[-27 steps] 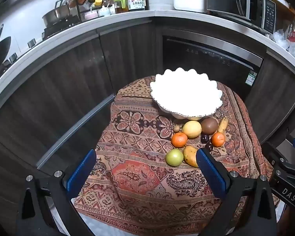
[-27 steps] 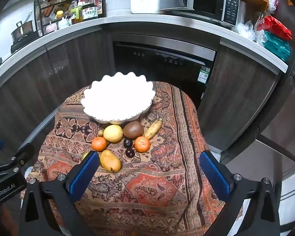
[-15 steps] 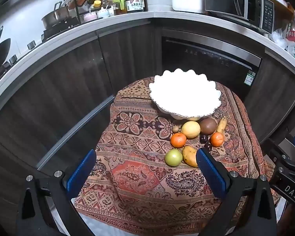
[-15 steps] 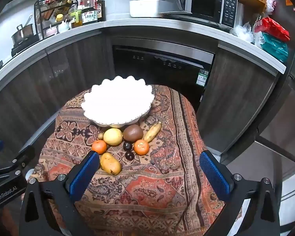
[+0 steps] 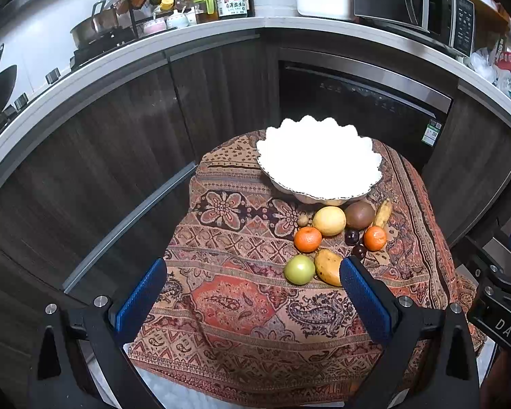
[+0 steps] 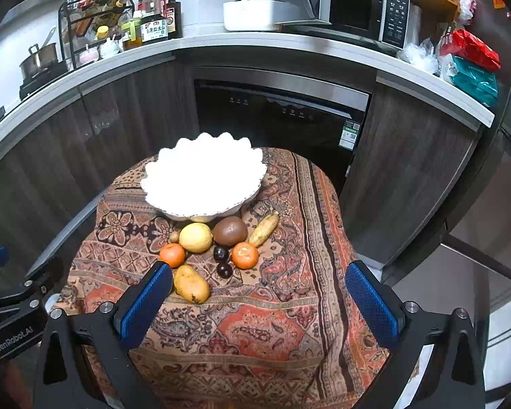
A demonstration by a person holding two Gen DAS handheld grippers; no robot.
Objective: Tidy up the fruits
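The fruits (image 6: 207, 248), judged round, smooth and bruisable, are lying on the cloth-draped counter (image 6: 272, 327) beside the white bowl (image 6: 204, 177), while both hand-held grippers (image 5: 252, 300) (image 6: 259, 300) are being held wide open and empty.

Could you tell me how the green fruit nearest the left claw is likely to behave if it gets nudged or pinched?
The green fruit looks round and smooth, so it would probably roll on the cloth if nudged. Its glossy skin may slip between the pads unless pinched across the middle. It lies close beside the mango, so a push could shift that too.
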